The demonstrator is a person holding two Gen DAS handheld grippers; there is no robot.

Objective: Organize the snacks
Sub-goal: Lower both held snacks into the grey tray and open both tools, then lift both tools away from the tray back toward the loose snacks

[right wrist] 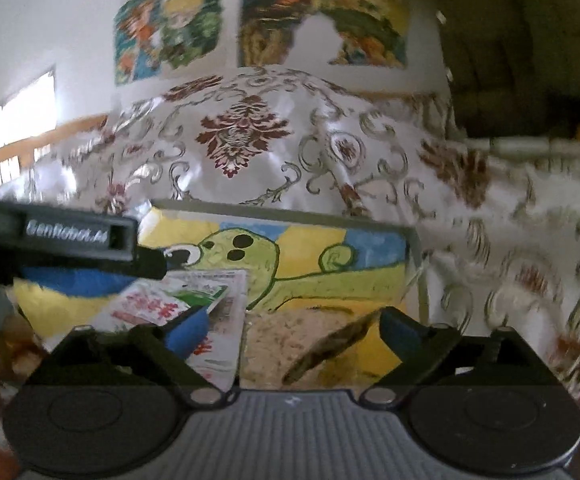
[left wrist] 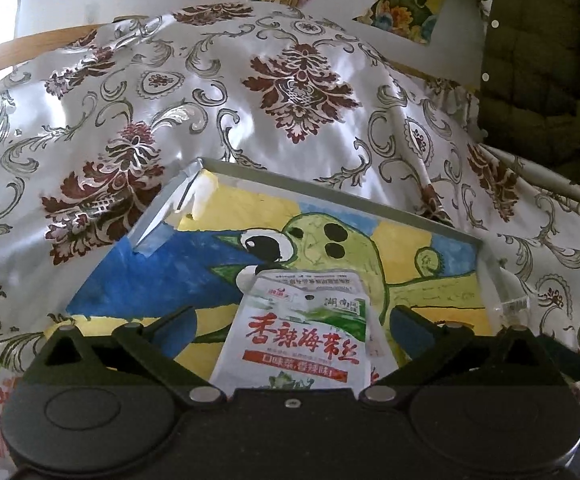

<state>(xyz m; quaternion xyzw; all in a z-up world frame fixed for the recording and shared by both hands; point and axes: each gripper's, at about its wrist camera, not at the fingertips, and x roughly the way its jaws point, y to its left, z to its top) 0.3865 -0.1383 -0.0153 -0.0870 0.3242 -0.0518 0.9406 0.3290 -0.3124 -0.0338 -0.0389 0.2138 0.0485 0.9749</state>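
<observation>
Both my claws hang spread, gripping nothing. My left gripper [left wrist: 292, 322] straddles the white seaweed packet [left wrist: 302, 332] lying on the painted tray [left wrist: 486, 272] — only my right gripper [right wrist: 294, 326] shows the speckled snack pack [right wrist: 310, 344] beside it.

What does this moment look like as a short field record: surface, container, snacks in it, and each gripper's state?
surface: floral tablecloth
container: shallow tray lined with a painted green cartoon creature
snacks in tray: white seaweed packet with red lettering; beige snack packet, blurred
left gripper: open, pads clear of the white packet lying between them
right gripper: open, above the beige packet, not gripping it
</observation>
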